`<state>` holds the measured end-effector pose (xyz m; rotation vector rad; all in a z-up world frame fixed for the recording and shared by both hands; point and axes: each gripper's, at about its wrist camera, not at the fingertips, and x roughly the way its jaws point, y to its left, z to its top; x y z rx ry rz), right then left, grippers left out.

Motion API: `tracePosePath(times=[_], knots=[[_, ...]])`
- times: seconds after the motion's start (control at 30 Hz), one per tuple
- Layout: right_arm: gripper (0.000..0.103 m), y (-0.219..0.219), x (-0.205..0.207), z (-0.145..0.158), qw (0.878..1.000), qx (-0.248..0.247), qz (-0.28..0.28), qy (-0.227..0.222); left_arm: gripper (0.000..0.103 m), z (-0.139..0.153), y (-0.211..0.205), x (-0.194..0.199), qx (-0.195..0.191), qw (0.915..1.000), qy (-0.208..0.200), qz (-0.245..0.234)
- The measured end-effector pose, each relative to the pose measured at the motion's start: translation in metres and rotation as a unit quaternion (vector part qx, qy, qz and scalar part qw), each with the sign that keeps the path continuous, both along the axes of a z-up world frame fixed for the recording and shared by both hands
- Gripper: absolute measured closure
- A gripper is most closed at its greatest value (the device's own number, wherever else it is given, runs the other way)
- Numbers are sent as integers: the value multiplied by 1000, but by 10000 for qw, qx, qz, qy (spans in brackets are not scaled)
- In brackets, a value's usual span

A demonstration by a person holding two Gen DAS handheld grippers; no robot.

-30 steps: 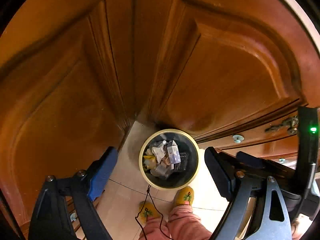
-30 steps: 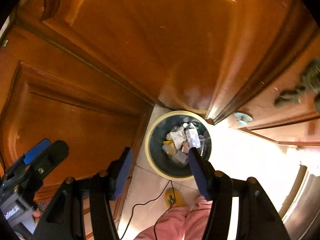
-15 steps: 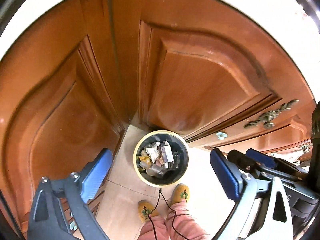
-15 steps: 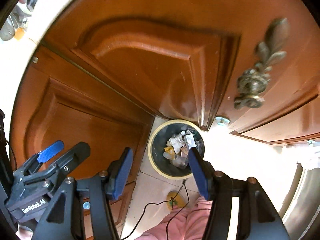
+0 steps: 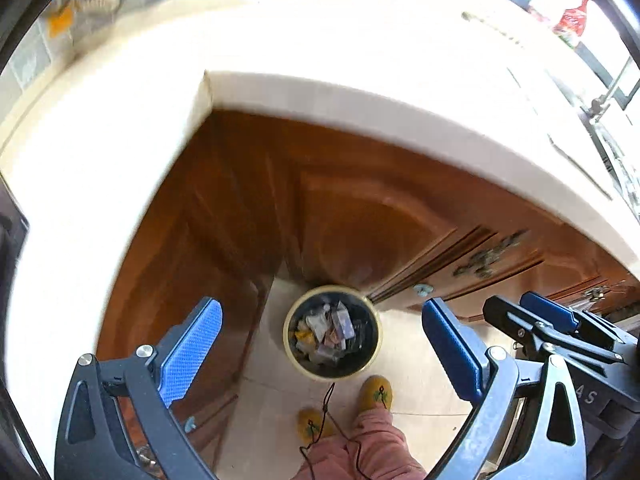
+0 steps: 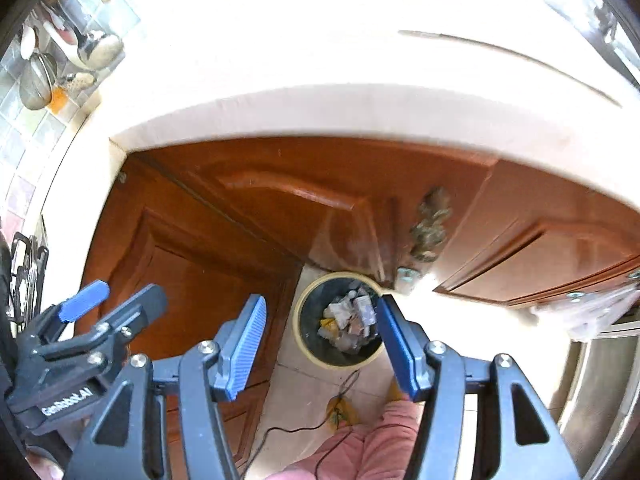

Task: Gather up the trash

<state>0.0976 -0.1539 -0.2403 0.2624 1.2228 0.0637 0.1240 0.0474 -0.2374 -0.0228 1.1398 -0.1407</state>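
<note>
Left claw: my left gripper [image 5: 320,356] is spread wide, blue pads [image 5: 191,350] far apart, nothing between them, held up high over the floor.
Right claw: my right gripper [image 6: 318,344] is also apart with nothing in it, though the gap is narrower than on the left one.
Bin: the trash bin [image 5: 370,350] sits way down on the floor, tucked into the corner where the cabinets meet; round, cream rim, dark inside. In the right wrist view it shows up right between my two pads [image 6: 246,346].
Trash: crumpled wrappers and paper [image 5: 330,330] piled inside the bin, can't really tell what each piece is.
Feet: my yellow slippers [image 5: 376,394] are just on the near side of the bin, pink trousers [image 5: 370,446] above them.
Cabinets: brown wood doors [image 5: 360,224] behind the bin, one with a fancy metal handle [image 6: 430,226].
Counter: pale countertop [image 5: 320,52] runs above the doors, pretty blown out by the light.
Far left: some utensils [image 6: 66,64] hang on a tiled wall.
</note>
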Motion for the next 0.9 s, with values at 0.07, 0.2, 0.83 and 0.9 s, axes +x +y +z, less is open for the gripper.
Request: tracePosePath(times=[0.07, 0.2, 0.83, 0.9], knots=[[45, -4, -1, 17, 10000, -19, -65, -63, 4, 20, -4, 0, 19, 9999, -143, -75], [45, -15, -2, 60, 9993, -43, -262, -267, 4, 65, -12, 0, 27, 9988, -439, -202], [43, -43, 1, 205, 9865, -419, -754, -1391, 4, 216, -40, 6, -111, 9904, -1357, -217], [43, -45, 1, 213, 9858, -403, -761, -1442, 4, 226, -42, 6, -116, 9895, -1430, -200]])
